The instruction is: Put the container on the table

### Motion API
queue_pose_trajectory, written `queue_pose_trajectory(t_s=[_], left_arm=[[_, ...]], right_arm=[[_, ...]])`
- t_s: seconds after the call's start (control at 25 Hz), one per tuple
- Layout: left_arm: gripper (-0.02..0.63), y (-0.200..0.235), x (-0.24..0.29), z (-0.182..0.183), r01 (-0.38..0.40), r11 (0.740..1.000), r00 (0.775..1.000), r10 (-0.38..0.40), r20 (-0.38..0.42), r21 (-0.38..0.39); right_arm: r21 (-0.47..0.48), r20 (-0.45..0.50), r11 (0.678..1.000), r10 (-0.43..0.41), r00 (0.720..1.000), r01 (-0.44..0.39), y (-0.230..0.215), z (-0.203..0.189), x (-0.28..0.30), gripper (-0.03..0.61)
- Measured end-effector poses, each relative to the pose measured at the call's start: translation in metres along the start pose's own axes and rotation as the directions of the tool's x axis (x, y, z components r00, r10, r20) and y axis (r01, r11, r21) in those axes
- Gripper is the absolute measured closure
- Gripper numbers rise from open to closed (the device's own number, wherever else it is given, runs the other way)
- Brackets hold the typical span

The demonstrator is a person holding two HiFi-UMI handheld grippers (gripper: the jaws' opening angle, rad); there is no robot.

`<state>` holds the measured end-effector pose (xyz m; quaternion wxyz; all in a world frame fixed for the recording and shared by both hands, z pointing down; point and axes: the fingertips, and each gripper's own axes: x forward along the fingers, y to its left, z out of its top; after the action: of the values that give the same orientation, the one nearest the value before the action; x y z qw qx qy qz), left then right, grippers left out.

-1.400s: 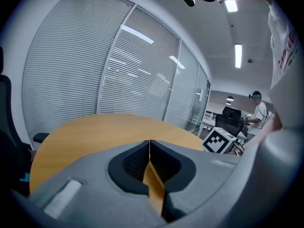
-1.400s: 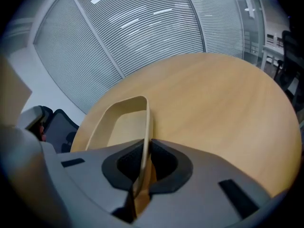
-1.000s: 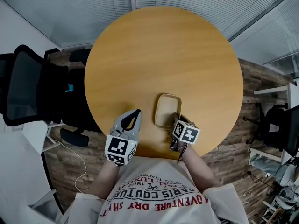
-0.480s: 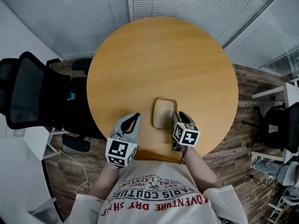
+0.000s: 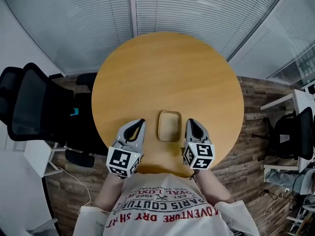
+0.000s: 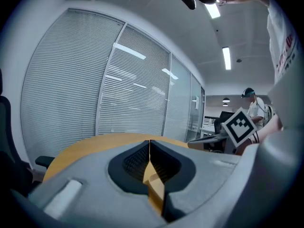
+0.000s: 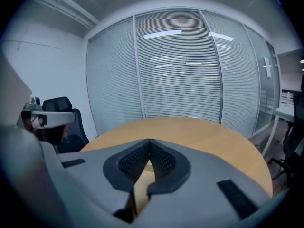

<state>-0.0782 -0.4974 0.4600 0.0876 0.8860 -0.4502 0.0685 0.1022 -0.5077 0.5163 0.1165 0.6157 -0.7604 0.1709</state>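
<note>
The container (image 5: 169, 126) sits released on the surface (image 5: 167, 68); the task looks done. Left gripper (image 5: 140, 124) and right gripper (image 5: 190, 124) flank it, withdrawn, fingers pressed together.

Container (image 5: 169, 126) pale tan; surface (image 5: 167, 68) honey-orange wood. Left gripper (image 5: 139, 123) & right gripper (image 5: 190, 122) grey w/ blk-wht square markers. Chair (image 5: 29, 102) blk. Floor (image 5: 253, 90) brown planks.
</note>
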Motion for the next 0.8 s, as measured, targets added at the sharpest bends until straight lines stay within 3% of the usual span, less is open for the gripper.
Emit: queue_pose_trajectory(t_s=[0.16,0.4,0.52,0.68,0.8], left_arm=[[0.601,0.001,0.0,0.014,-0.003,1.0,1.0,0.003,0.024,-0.001],[0.601,-0.002,-0.002,0.027,-0.002,0.999,0.999,0.001,0.042,0.033],[0.601,-0.004,-0.004,0.026,0.001,0.999,0.999,-0.003,0.038,0.041],[0.602,-0.006,-0.006,0.028,0.003,0.999,0.999,-0.005,0.051,0.038],[0.601,-0.006,-0.007,0.026,0.004,0.999,0.999,-0.005,0.05,0.034]], right_arm=[[0.006,0.083,0.999,0.04,0.996,-0.041,0.0,0.018,-0.016,0.569],[-0.13,0.202,0.989,0.094,0.975,-0.069,0.013,0.045,-0.037,0.571],[-0.167,0.208,0.983,0.114,0.972,-0.08,0.021,0.046,-0.041,0.571],[-0.121,0.183,0.989,0.111,0.977,-0.089,0.02,0.039,-0.04,0.571],[-0.14,0.168,0.986,0.112,0.979,-0.088,0.023,0.035,-0.041,0.571]])
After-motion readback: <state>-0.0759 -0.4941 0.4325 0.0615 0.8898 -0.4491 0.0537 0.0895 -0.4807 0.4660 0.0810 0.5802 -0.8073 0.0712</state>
